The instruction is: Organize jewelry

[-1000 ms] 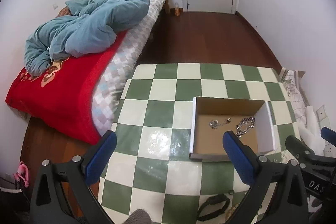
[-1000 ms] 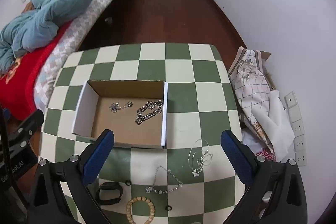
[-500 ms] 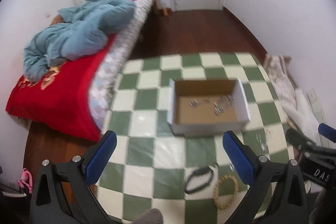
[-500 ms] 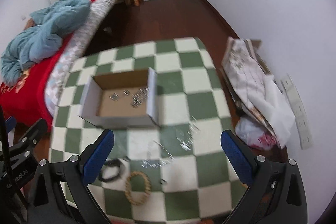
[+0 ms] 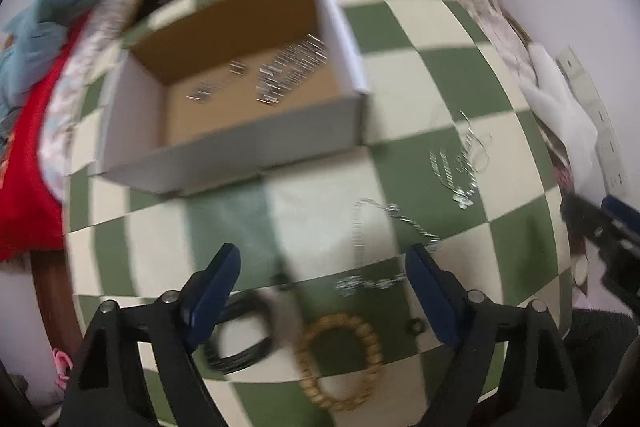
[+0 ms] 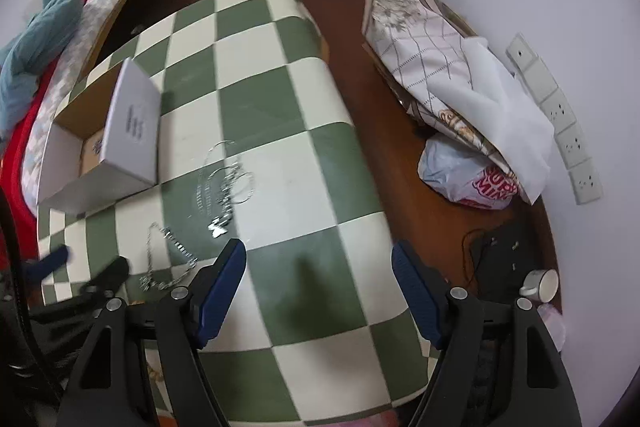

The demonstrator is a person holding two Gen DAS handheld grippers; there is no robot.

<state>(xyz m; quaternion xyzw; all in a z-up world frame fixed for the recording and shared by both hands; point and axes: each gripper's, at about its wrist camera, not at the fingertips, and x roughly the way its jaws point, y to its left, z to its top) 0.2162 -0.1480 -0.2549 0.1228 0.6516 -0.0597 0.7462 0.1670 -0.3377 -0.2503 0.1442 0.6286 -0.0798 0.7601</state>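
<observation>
Already, two chains (image 5: 280, 75) are lying in the cardboard box (image 5: 240, 147); necklaces (image 5: 380, 247), a bead bracelet (image 5: 344, 359) and a black band (image 5: 236, 339) are being left on the bench (image 6: 280, 187). Both grippers' fingers (image 5: 216, 283) are closing, empty.

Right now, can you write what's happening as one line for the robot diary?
left gripper: closing, empty, over wooden bead bracelet | right gripper: closing, empty, over bare tablecloth | box: two silver pieces inside
</observation>
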